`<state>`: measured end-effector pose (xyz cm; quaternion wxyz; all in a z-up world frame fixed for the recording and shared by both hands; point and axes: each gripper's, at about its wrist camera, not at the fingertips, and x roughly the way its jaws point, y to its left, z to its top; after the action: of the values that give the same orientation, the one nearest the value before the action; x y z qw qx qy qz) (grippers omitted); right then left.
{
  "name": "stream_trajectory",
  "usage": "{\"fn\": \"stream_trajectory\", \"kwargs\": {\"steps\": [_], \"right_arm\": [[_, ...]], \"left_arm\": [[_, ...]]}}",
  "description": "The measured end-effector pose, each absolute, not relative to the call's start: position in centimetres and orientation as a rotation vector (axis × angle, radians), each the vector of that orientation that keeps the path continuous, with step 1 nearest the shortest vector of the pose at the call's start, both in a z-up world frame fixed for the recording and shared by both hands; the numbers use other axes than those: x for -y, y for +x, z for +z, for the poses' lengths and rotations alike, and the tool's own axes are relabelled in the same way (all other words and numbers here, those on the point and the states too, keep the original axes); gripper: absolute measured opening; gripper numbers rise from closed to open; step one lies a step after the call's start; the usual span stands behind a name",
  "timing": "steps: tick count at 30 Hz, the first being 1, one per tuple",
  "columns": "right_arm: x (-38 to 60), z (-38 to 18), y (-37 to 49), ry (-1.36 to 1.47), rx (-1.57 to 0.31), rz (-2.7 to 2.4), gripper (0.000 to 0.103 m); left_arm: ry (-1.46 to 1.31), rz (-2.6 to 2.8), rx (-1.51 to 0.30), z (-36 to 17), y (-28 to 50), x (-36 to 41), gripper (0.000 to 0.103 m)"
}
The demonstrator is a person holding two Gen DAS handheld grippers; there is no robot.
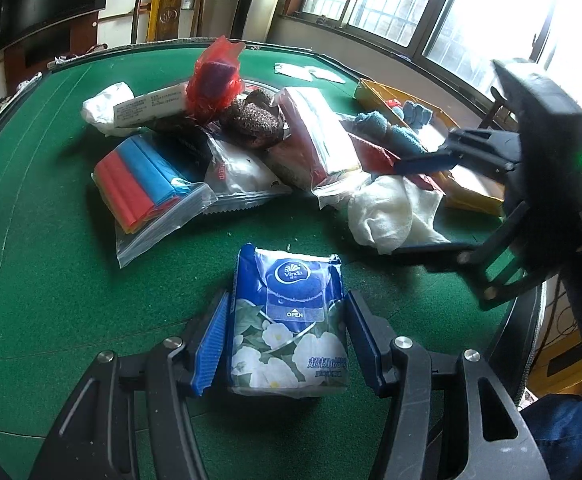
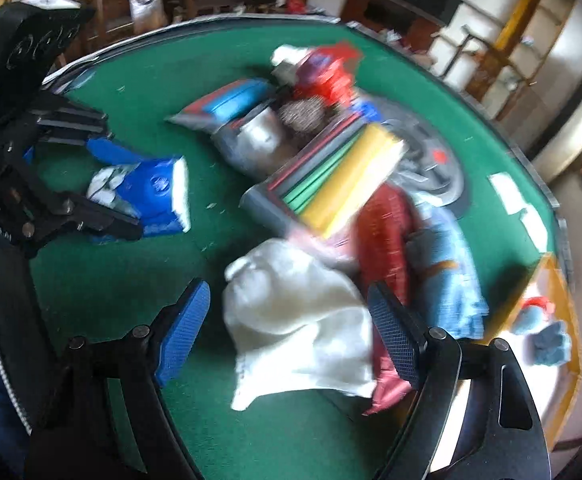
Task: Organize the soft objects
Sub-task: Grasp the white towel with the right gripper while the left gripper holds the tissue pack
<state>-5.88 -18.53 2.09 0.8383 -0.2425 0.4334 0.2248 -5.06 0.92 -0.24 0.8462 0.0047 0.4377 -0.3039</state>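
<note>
While clamped, the tissue pack (image 1: 289, 324) points lengthwise away.

Left wrist view: rides on left gripper (image 1: 287, 344), looks forward and steeply down along blue-padded fingers at green felt table (image 1: 43, 208); blue floral tissue pack (image 1: 291, 320) very near at 6 o'clock, heap of soft goods mid-distance at 12, windows beyond at 1–2.

Right wrist view: on right gripper (image 2: 291, 332), tilted down, rolled, blurred; white cloth (image 2: 299, 320) close between fingers.

Shared: table, heap, tissue pack (image 2: 151, 196), white cloth (image 1: 391, 212); each view shows other gripper — right gripper (image 1: 427, 204) at 3 o'clock, left gripper (image 2: 111, 188) at 9–10.
</note>
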Motion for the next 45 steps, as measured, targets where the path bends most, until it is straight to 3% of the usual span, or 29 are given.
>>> {"fn": "stream_trajectory", "kwargs": {"steps": [2,3,4,6,9,11,13,27,29,31,38,39,41,42,43,45], "right_arm": [[18.5,1.3,-5.8,-0.517,-0.948,0.481,0.078],[18.5,0.8,-5.7,-0.517,-0.974,0.477,0.066],[18.5,0.4,-5.6,-0.516,-0.986,0.473,0.047],[19.0,0.3,-5.6,-0.46,-1.0,0.461,0.032],[19.7,0.5,-5.6,-0.415,-1.012,0.417,0.032],[20.1,0.5,-5.5,-0.36,-1.021,0.4,0.036],[20.4,0.4,-5.5,-0.302,-1.012,0.353,0.048],[21.3,-0.4,-6.9,-0.174,-0.942,0.296,0.051],[21.4,-0.5,-6.6,-0.171,-0.944,0.301,0.062],[21.4,-0.7,-6.2,-0.172,-0.95,0.319,0.086],[21.2,-1.2,-5.7,-0.171,-0.978,0.309,0.089],[21.1,-1.2,-5.7,-0.168,-0.979,0.302,0.086],[21.2,-1.2,-5.8,-0.16,-0.976,0.296,0.066],[21.2,-1.1,-6.0,-0.156,-0.969,0.291,0.049],[21.2,-0.9,-6.1,-0.159,-0.959,0.293,0.04],[20.9,-0.5,-6.4,-0.189,-0.958,0.292,0.034]], "left_arm": [[0.011,-0.641,-0.925,-0.3,-5.1,-0.9,0.058],[0.011,-0.641,-0.925,-0.2,-5.1,-0.8,0.058],[0.012,-0.641,-0.925,-0.2,-5.1,-0.8,0.058],[0.011,-0.64,-0.925,-0.2,-5.1,-0.7,0.058],[0.012,-0.64,-0.925,-0.2,-5.1,-0.7,0.058],[0.013,-0.639,-0.925,-0.2,-5.1,-0.7,0.058],[0.013,-0.639,-0.925,-0.2,-5.0,-0.7,0.058],[0.014,-0.64,-0.924,-0.2,-5.1,-0.7,0.058],[0.014,-0.639,-0.924,-0.2,-5.1,-0.7,0.058],[0.015,-0.639,-0.924,-0.2,-5.1,-0.7,0.058],[0.032,-0.633,-0.922,-0.3,-5.2,-0.5,0.058],[0.034,-0.632,-0.922,-0.3,-5.2,-0.3,0.058],[0.039,-0.628,-0.921,-0.3,-5.2,-0.2,0.058],[0.044,-0.625,-0.92,-0.4,-5.3,0.0,0.058],[0.054,-0.62,-0.92,-0.4,-5.3,0.1,0.058],[0.071,-0.61,-0.918,-0.4,-5.4,0.5,0.057]]}}
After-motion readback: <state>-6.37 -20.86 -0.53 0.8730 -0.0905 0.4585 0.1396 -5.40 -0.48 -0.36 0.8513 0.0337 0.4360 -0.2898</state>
